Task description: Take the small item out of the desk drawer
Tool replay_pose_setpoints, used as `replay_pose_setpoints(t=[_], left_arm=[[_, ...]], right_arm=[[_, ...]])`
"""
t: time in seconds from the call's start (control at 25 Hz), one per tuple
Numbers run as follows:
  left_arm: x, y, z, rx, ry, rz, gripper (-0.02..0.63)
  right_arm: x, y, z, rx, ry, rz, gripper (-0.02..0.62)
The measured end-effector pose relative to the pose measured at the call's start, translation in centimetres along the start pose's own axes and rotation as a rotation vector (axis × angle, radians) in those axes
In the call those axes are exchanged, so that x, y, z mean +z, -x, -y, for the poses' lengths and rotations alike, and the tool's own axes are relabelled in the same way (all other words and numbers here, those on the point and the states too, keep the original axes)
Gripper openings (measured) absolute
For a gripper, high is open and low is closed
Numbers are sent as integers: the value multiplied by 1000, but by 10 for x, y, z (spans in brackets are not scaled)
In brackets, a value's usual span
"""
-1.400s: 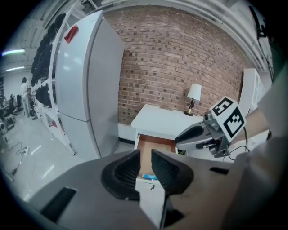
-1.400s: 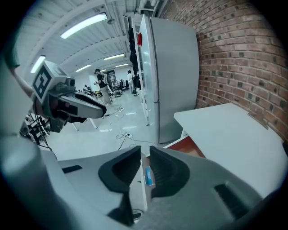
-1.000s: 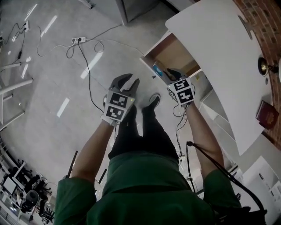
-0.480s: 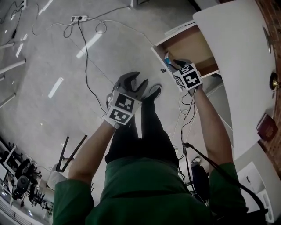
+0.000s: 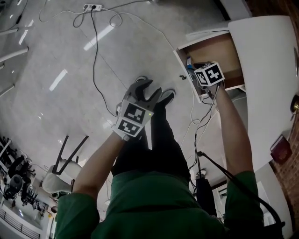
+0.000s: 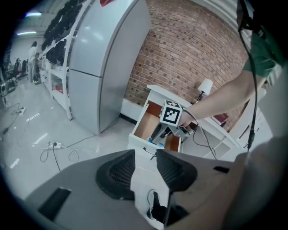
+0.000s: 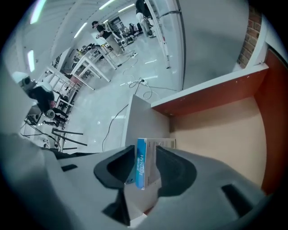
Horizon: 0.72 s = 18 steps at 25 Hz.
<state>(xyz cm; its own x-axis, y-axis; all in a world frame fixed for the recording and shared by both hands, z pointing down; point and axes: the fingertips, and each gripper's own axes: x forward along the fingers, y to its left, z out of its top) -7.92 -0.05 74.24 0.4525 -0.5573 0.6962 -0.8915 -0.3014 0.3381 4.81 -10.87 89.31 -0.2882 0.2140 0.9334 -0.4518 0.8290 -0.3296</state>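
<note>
The desk drawer (image 5: 215,49) stands pulled out from under the white desk top (image 5: 266,70), its wooden bottom (image 7: 216,134) bare. A small blue and white box (image 7: 141,168) stands on edge just inside the drawer front. My right gripper (image 7: 145,161) reaches steeply down into the drawer. Its jaws have just been opening and they straddle the box without clamping it. In the head view its marker cube (image 5: 209,73) hides the fingertips. My left gripper (image 5: 145,86) hangs open and empty over the floor, left of the drawer (image 6: 146,123).
A power strip with cables (image 5: 93,7) lies on the floor ahead. The person's shoes (image 5: 166,97) stand beside the drawer front. A red book (image 5: 280,149) and a lamp (image 6: 204,86) are on the desk. A stool (image 5: 65,163) stands at the left, a grey cabinet (image 6: 103,58) beyond.
My right gripper has gone down into the drawer, so its fingers are now hidden behind the cube. The left gripper has sunk a little. The drawer now sits higher and further right in the head view.
</note>
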Motion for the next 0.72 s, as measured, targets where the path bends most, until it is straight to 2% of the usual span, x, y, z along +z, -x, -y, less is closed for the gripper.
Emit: replay_pose_setpoints(t=[0.24,0.4,0.56,0.72], left_arm=[[0,0,-8,13,19,16,143],[5,0,-7,10,17,16,143],[11,2,-10,-2,9,1,142],[23,4,-7,-13,-17,2,141]], right_arm=[[-2,-11,5,-4,-9,-47,152],[1,-6,6,-70,16,-35,130],[8,7,12,-168,-16,12,97],[15,33,13,-180,-104,128,88]])
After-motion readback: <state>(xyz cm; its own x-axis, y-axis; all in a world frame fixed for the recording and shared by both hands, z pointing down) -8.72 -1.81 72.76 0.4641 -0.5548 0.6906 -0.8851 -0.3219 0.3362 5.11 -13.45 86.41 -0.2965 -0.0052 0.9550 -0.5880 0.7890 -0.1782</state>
